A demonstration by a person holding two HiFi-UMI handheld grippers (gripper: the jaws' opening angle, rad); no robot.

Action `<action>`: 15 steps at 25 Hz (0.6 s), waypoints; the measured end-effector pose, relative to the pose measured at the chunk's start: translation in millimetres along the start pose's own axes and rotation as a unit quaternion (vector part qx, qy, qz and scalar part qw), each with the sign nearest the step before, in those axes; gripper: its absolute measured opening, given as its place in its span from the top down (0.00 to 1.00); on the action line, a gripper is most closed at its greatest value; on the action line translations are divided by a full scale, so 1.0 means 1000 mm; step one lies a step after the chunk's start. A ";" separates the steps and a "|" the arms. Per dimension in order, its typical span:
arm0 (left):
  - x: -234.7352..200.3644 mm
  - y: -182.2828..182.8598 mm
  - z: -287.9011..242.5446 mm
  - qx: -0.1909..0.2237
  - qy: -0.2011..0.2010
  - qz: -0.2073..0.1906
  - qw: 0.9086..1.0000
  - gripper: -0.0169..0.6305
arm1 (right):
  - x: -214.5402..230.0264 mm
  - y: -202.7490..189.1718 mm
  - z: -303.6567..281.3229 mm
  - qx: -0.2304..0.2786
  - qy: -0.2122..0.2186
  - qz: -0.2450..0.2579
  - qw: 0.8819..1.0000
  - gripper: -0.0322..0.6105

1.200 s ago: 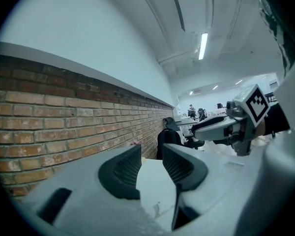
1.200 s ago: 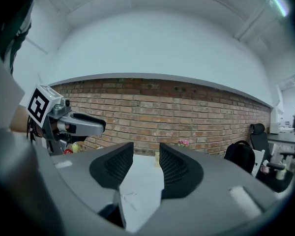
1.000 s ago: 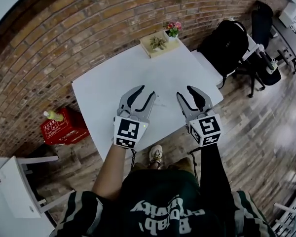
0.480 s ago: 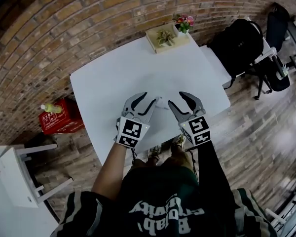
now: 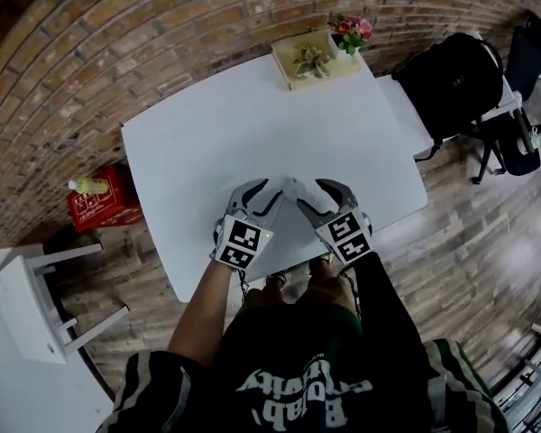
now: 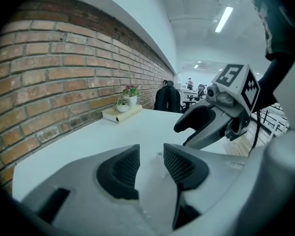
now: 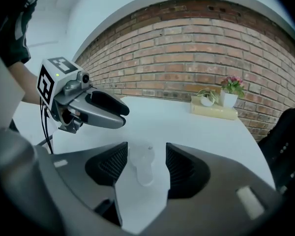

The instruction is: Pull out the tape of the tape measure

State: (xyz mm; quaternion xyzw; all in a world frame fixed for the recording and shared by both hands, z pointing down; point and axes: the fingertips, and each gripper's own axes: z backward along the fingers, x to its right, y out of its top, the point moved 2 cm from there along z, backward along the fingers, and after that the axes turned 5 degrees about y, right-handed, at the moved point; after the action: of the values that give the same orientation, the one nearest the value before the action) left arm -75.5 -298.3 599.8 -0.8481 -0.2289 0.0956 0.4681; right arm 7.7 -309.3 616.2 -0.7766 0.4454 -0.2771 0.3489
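Note:
A small white tape measure [image 5: 293,186] lies on the white table [image 5: 216,124] near its front edge, hard to tell apart from the tabletop. In the right gripper view the tape measure [image 7: 141,164] sits low between the jaws of my right gripper [image 7: 146,154]; the jaws are opening and the pads stand clear of it. My left gripper [image 5: 270,191] is open beside it on the left, its tips close to those of the right gripper [image 5: 316,193]. In the left gripper view the tape measure [image 6: 160,162] shows faintly just past the open jaws.
A tan tray with a small plant [image 5: 312,59] and a pot of pink flowers [image 5: 353,32] stand at the table's far edge against the brick wall. A black backpack on a chair [image 5: 455,79] is at the right. A red crate [image 5: 104,198] sits on the floor at the left.
Both grippers have come in toward each other, so their tips now nearly meet over the tape measure. The right gripper's jaws stand wider than before.

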 end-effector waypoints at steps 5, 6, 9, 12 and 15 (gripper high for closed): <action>0.003 -0.018 -0.011 -0.024 -0.001 0.015 1.000 0.73 | -0.002 -0.030 -0.022 -0.054 0.034 0.014 0.998 0.55; 0.004 -0.020 -0.012 -0.026 -0.001 0.017 1.000 0.73 | -0.001 -0.035 -0.026 -0.064 0.039 0.020 0.997 0.55; 0.006 -0.027 -0.016 -0.033 -0.002 0.023 0.999 0.74 | -0.002 -0.048 -0.036 -0.089 0.045 0.039 0.994 0.58; 0.006 -0.036 -0.018 -0.043 -0.003 0.028 0.999 0.74 | -0.005 -0.056 -0.042 -0.100 0.045 0.052 0.993 0.67; 0.005 -0.042 -0.019 -0.051 -0.004 0.032 0.998 0.74 | -0.006 -0.057 -0.043 -0.091 0.048 0.055 0.993 0.72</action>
State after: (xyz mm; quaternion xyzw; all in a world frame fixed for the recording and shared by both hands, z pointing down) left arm -76.2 -290.7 645.5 -0.8776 -0.2080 0.1026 0.4196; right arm 1.8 -296.7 685.9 -0.7650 0.5274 -0.2528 0.2696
